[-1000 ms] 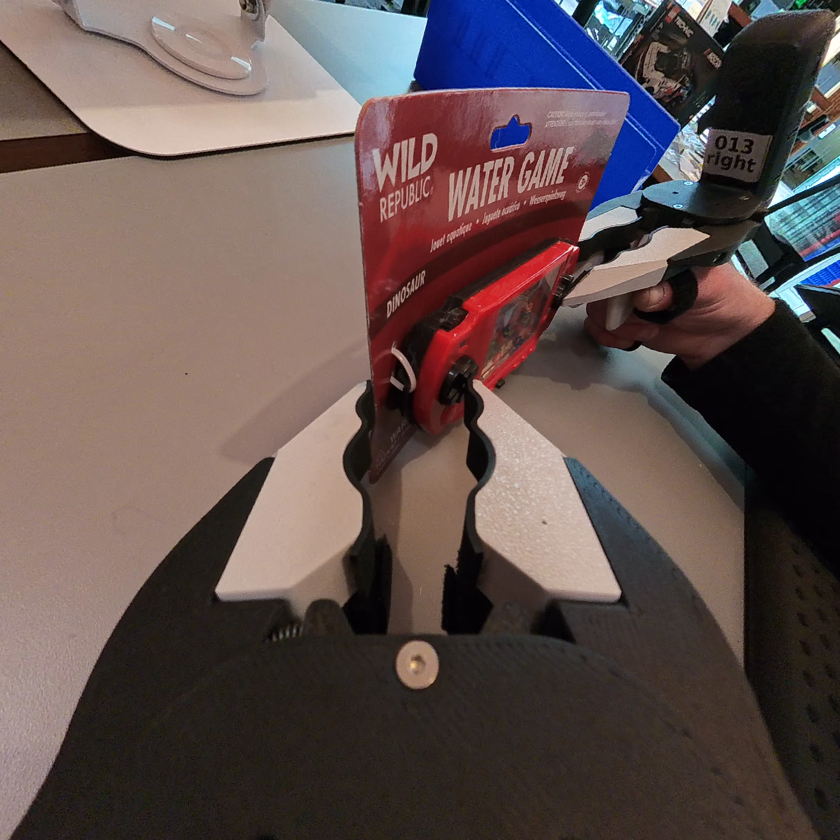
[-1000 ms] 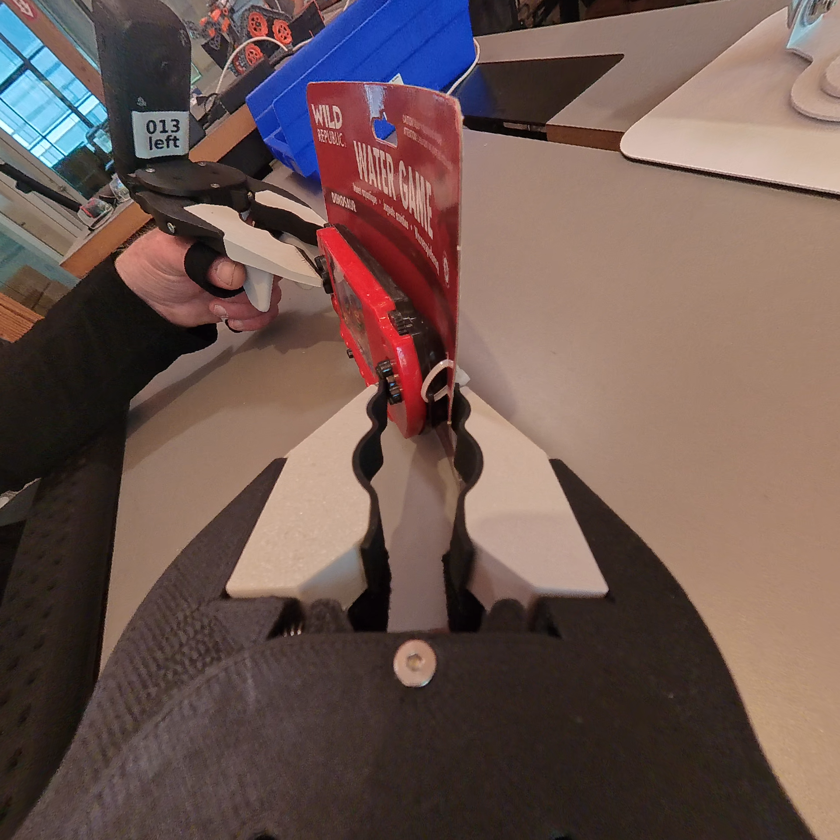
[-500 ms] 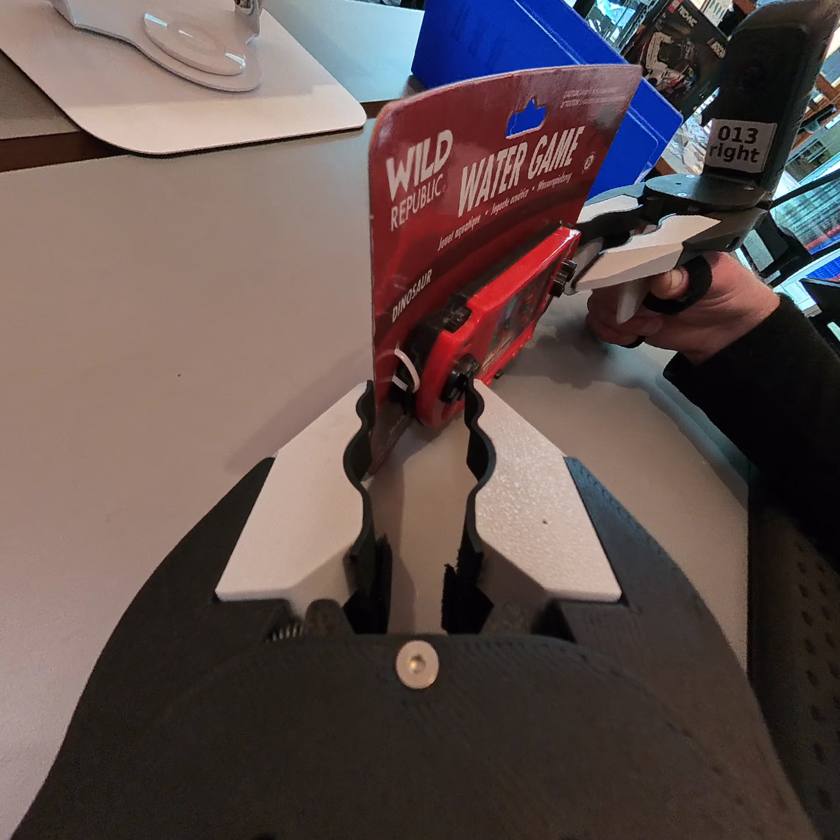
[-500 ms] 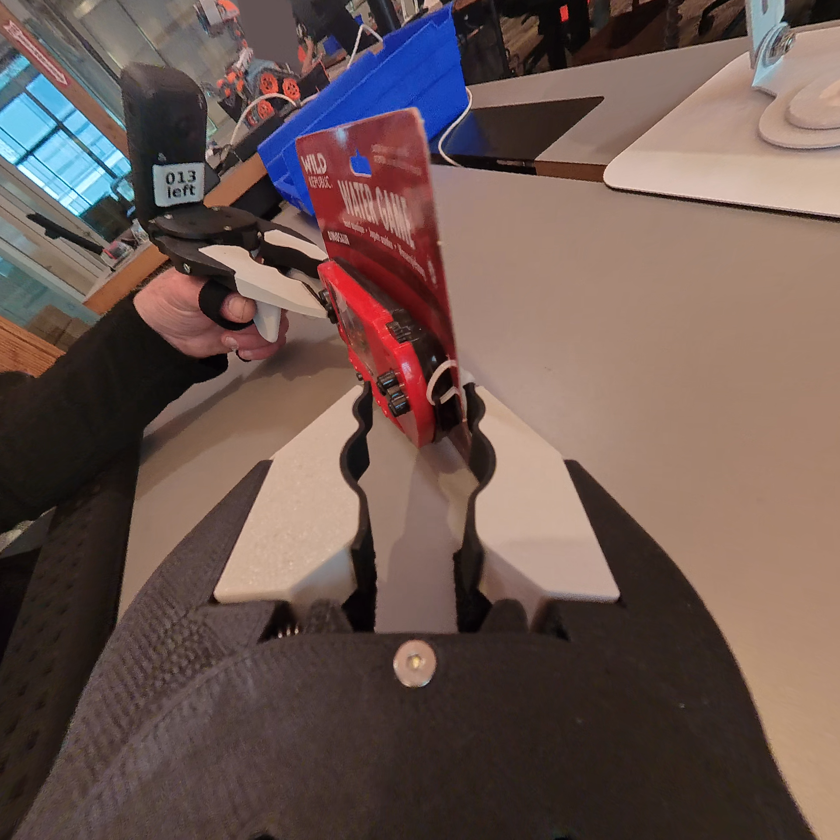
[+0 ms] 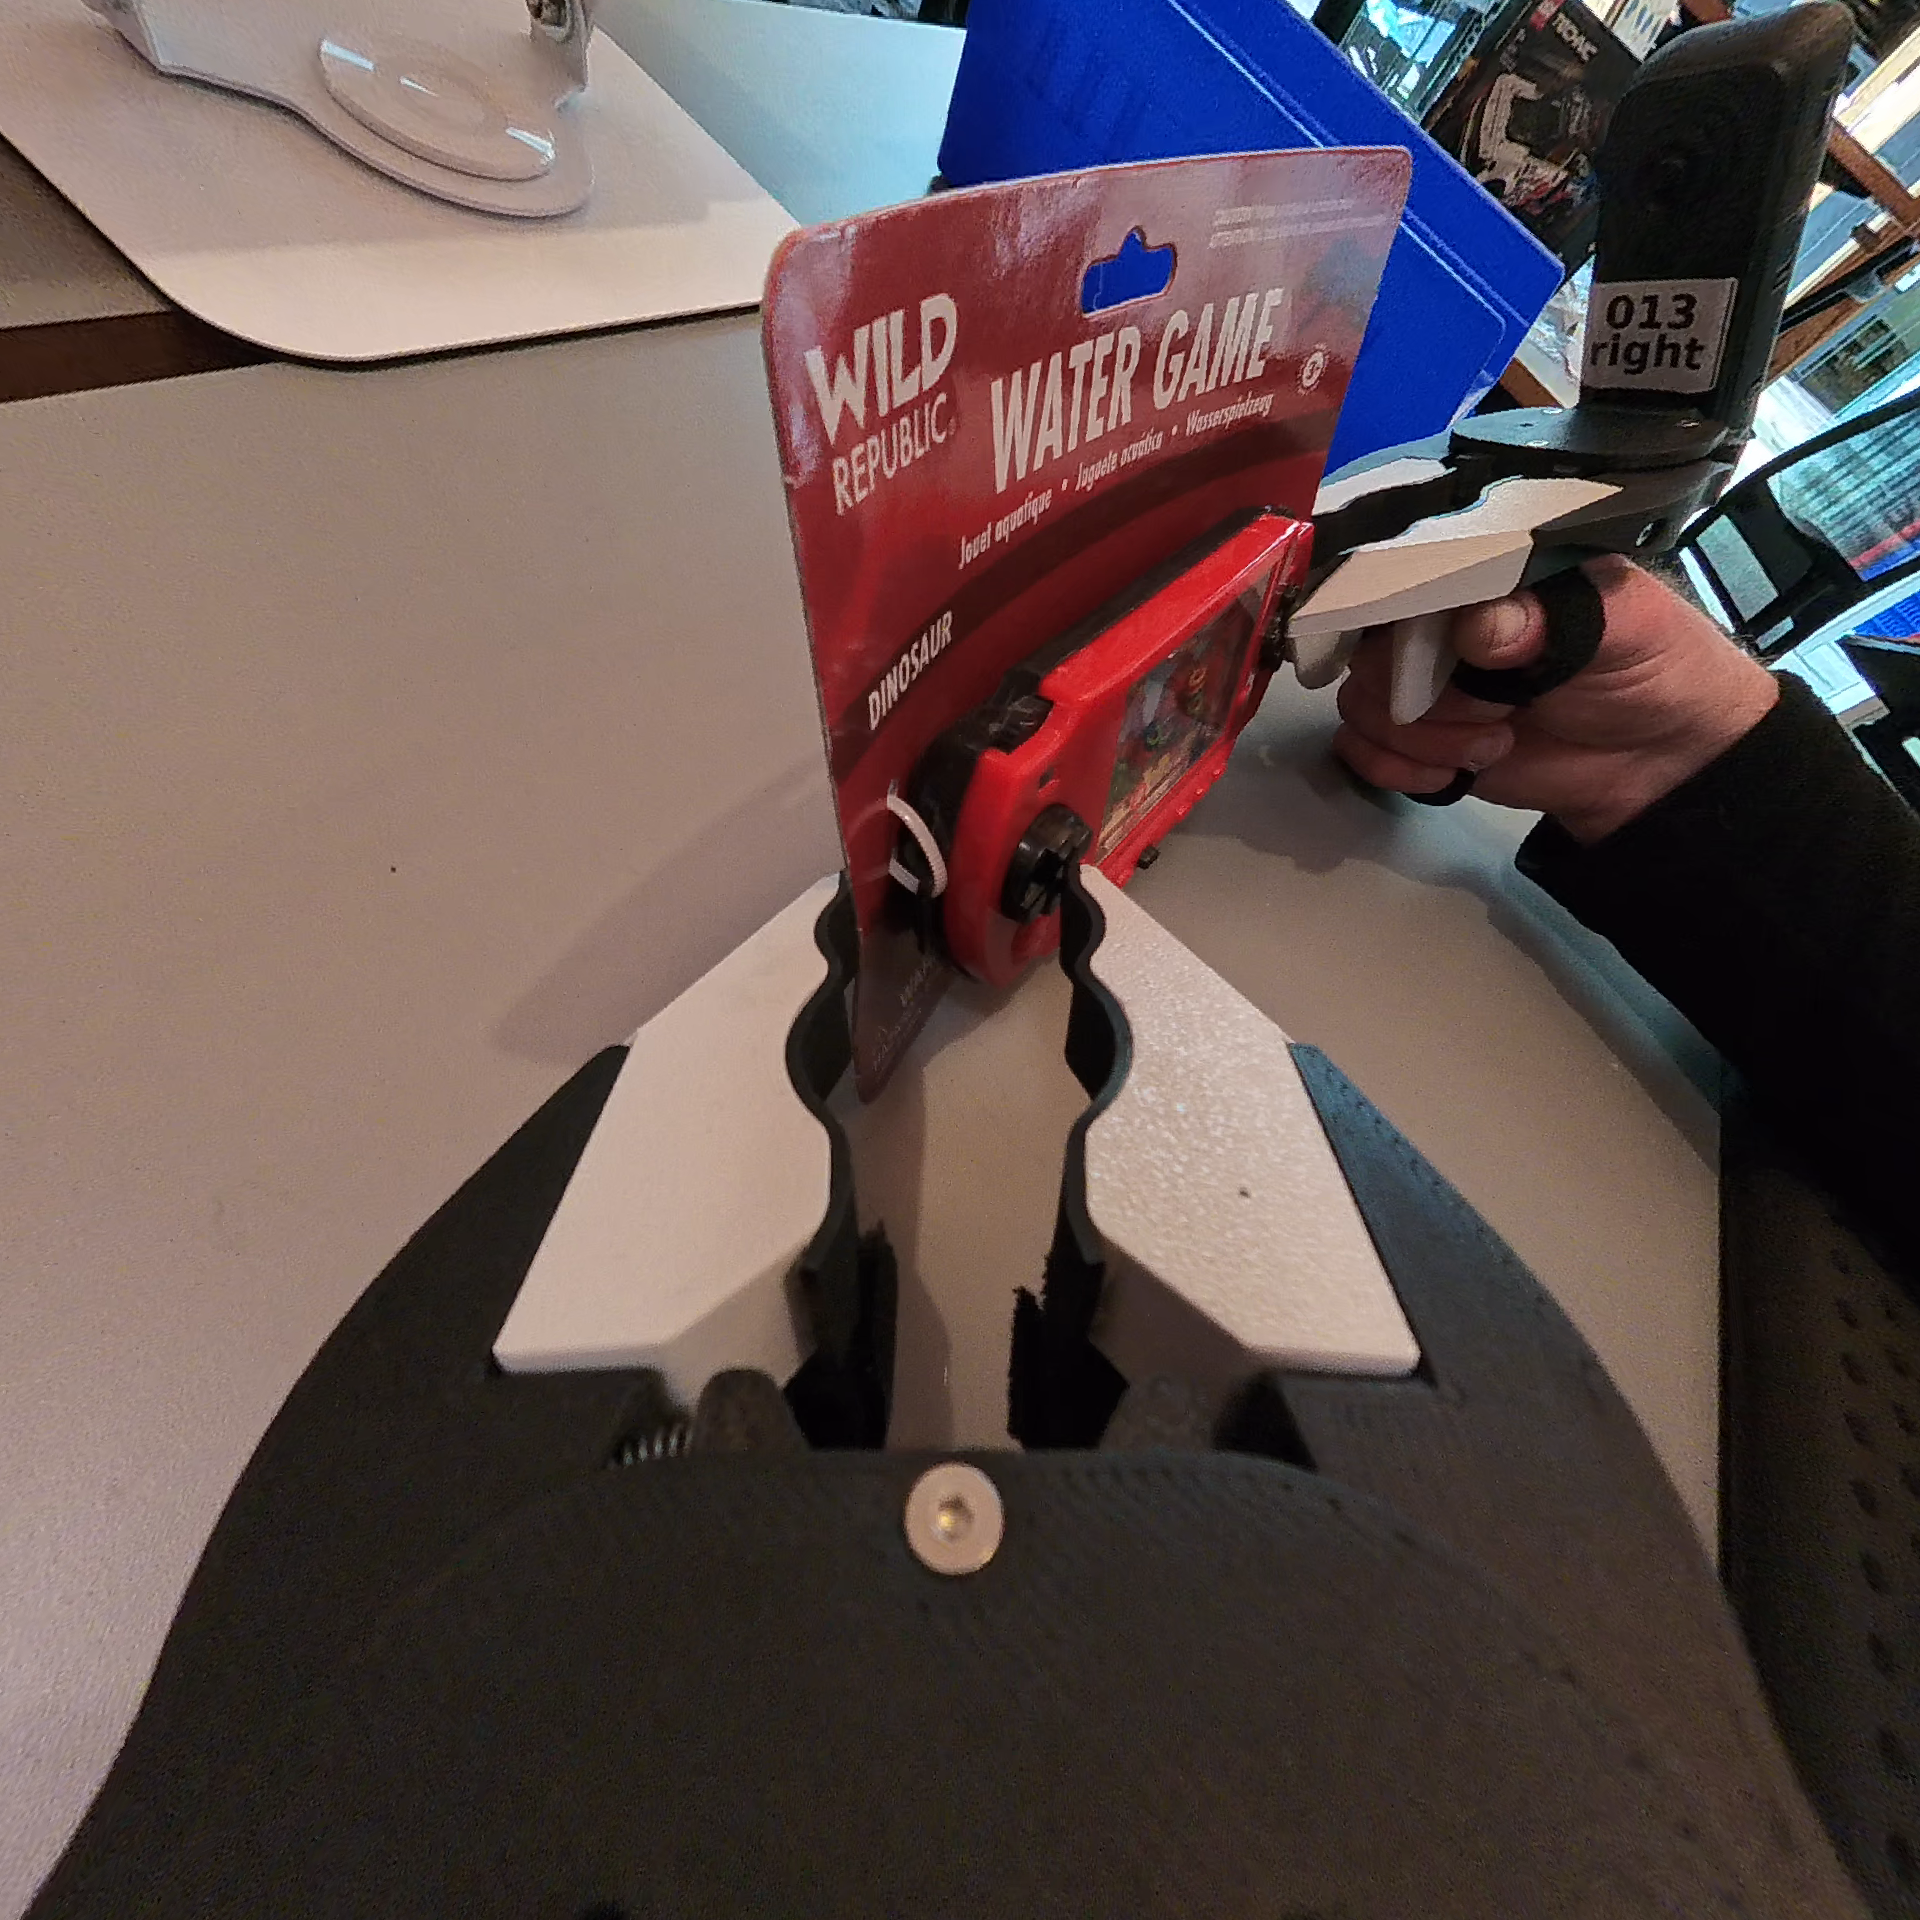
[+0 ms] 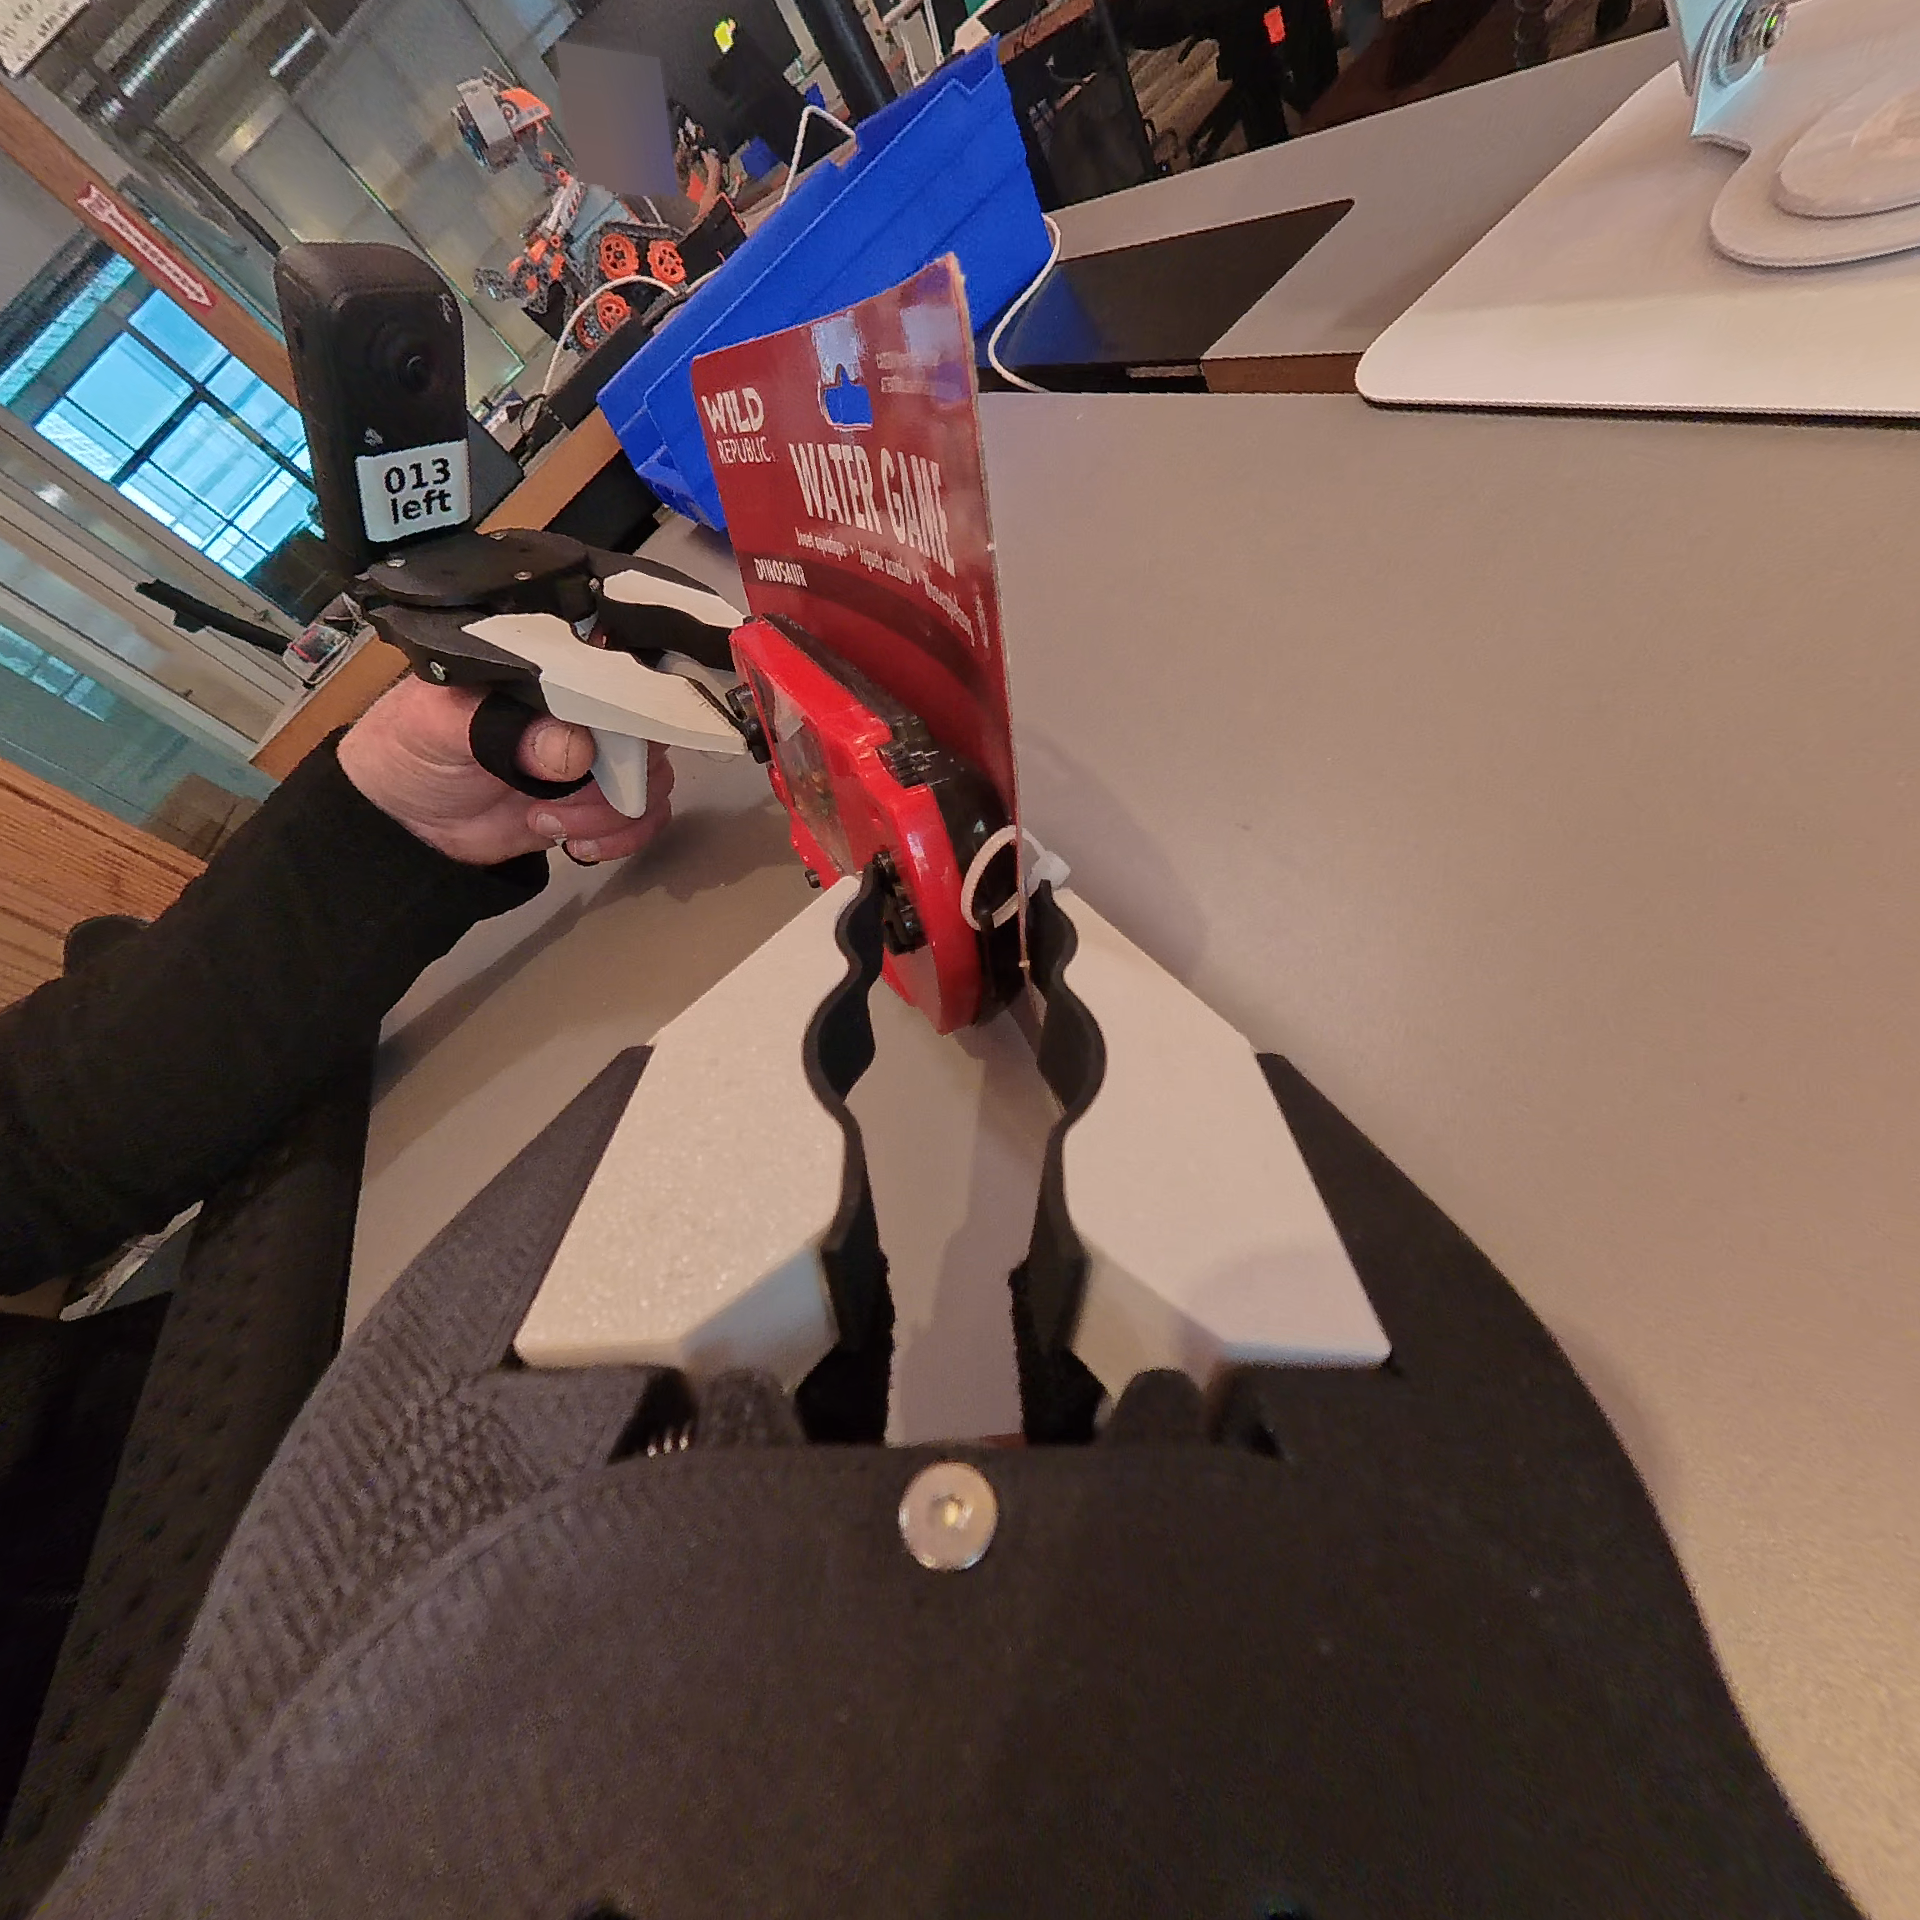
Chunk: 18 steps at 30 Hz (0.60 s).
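A red handheld water-game toy (image 5: 1122, 727) is tied with a white zip tie to a red backing card (image 5: 1039, 416). The card stands upright over the grey table (image 5: 312, 727). My left gripper (image 5: 961, 904) is shut on the toy's near end, card and toy between its fingers. My right gripper (image 5: 1304, 623), held by a hand (image 5: 1558, 717), clamps the far end. In the right wrist view my right gripper (image 6: 951, 914) is shut on one end of the toy (image 6: 883, 790) and card (image 6: 883, 468). The left gripper (image 6: 732, 707) grips the other end.
A blue bin (image 5: 1143, 104) stands behind the card and also shows in the right wrist view (image 6: 883, 208). A white mat with a white stand (image 5: 364, 208) lies at the far side, at top right in the right wrist view (image 6: 1662, 312). A dark panel (image 6: 1174, 281) lies by the bin.
Both grippers kept their hold on the toy. The package has turned and tilted a little between them, and the right wrist view now looks higher, showing more of the room behind.
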{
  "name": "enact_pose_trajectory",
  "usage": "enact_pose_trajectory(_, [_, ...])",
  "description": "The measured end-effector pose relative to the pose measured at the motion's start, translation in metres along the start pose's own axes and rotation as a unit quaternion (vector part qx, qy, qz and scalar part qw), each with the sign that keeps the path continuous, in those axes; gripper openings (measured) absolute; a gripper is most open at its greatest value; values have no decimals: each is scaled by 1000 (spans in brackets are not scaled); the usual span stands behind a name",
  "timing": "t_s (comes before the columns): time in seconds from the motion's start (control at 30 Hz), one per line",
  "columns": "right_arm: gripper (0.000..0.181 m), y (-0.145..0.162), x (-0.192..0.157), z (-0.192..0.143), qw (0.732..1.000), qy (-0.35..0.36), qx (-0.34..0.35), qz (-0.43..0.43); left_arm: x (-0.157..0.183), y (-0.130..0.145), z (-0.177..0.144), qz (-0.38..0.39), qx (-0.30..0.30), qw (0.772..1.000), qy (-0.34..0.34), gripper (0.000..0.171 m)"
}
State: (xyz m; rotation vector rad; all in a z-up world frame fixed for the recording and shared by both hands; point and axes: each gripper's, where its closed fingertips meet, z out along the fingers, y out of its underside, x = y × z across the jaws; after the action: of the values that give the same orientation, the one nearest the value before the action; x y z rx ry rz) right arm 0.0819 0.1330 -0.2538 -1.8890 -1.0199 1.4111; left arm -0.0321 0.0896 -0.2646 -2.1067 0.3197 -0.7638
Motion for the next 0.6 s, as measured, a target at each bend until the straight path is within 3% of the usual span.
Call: enact_pose_trajectory(0.6, [34, -2, 2, -3, 1000, 1, 12, 4, 1, 0, 3, -1, -3, 1000, -1, 37])
